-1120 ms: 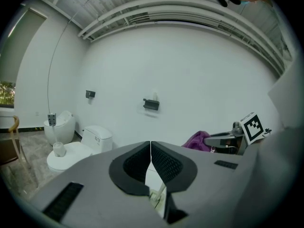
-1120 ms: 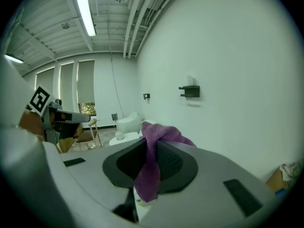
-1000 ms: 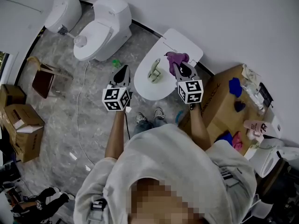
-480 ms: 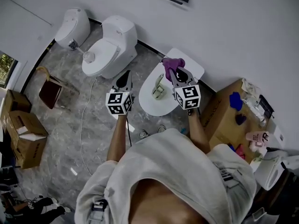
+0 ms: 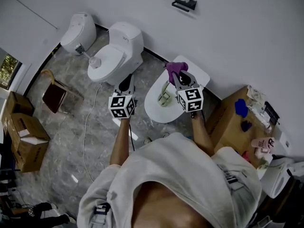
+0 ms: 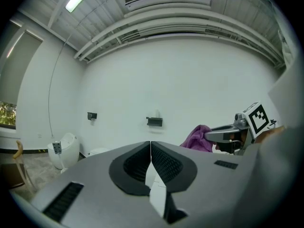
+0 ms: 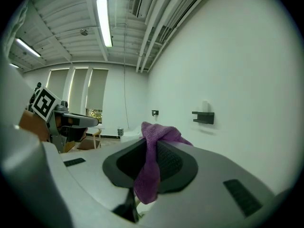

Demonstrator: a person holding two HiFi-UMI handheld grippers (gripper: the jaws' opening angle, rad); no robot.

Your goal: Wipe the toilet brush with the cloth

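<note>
Purple cloth [image 7: 148,175] was pinched between the closed jaws of the right gripper [image 5: 182,78], with a loose end hanging below the pads. What I took for the toilet brush [image 5: 164,94], a pale object, lay on the white toilet lid [image 5: 156,112]. It was below the cloth and slightly to its left, and its long axis seemed to run away from the person. The right gripper was much nearer to it. The left gripper [image 6: 150,148] was held beside the lid, jaws together on nothing.
</note>
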